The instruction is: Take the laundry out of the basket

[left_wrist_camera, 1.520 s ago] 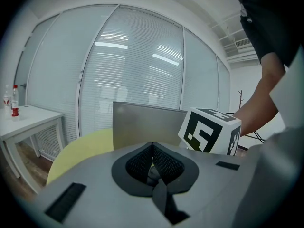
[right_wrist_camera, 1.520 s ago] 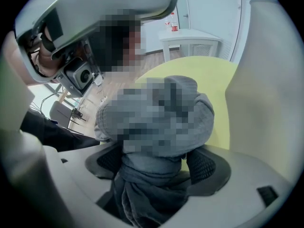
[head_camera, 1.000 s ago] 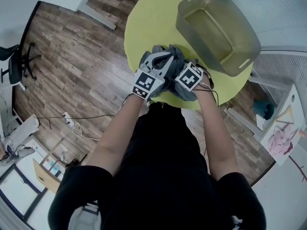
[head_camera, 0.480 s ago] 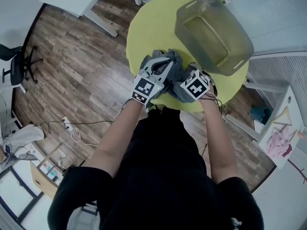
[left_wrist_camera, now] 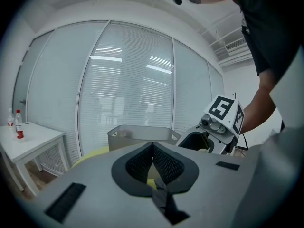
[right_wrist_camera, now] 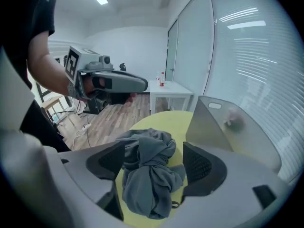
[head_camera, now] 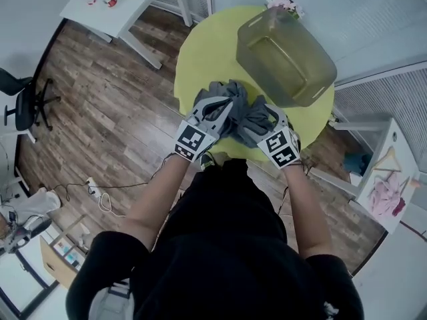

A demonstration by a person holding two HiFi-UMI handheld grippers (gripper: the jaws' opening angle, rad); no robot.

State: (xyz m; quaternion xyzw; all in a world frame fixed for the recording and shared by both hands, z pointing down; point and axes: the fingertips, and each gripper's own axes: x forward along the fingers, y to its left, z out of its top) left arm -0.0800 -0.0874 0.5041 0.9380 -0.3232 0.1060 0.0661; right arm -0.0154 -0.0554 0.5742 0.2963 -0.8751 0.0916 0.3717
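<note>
The right gripper [right_wrist_camera: 156, 161] is drawing back toward the person, its jaws wide around the grey laundry [right_wrist_camera: 149, 175] without pressing it. The left gripper [left_wrist_camera: 153, 151] is staying closed and empty. The laundry is lying heaped on the yellow counter [head_camera: 200, 52] near the basket [head_camera: 310, 89], which looks empty. The job seems nearly finished.

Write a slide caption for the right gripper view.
Right claw, open, around a crumpled grey garment on the yellow table, grey basket at right.
</note>
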